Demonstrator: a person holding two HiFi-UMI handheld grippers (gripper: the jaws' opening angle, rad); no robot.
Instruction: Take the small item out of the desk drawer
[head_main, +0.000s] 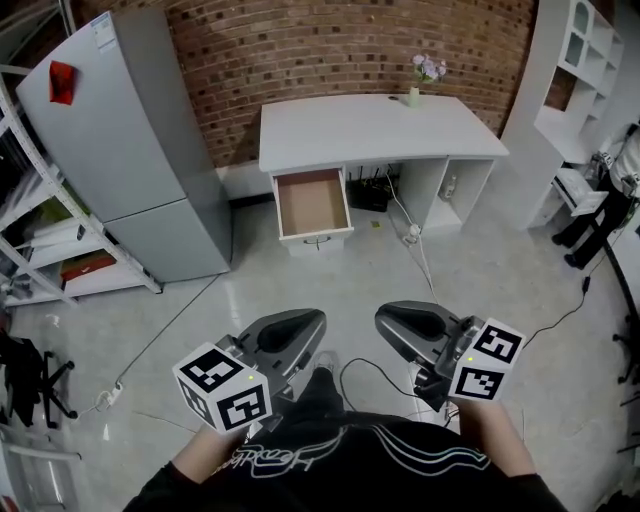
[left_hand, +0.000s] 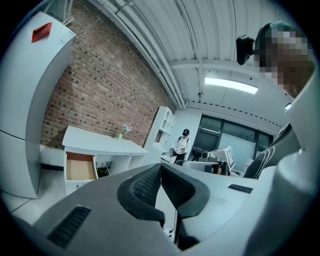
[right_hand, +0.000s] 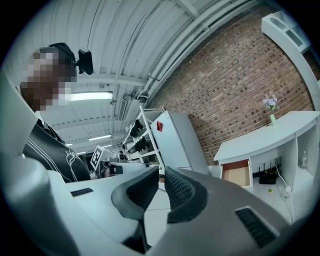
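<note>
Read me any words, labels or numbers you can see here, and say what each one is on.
Nothing reads clearly.
Sticker at the top of the fridge: too small to read.
Script print on the person's black shirt: too blurred to read.

Left gripper (head_main: 312, 322) and right gripper (head_main: 385, 318), both closed, held low before the body.
They lie side by side, near each other, and point forward, away from the person. On each one the jaws are together, with nothing between them. The left hand (head_main: 200, 455) and the right hand (head_main: 492, 428) hold them from behind.
</note>
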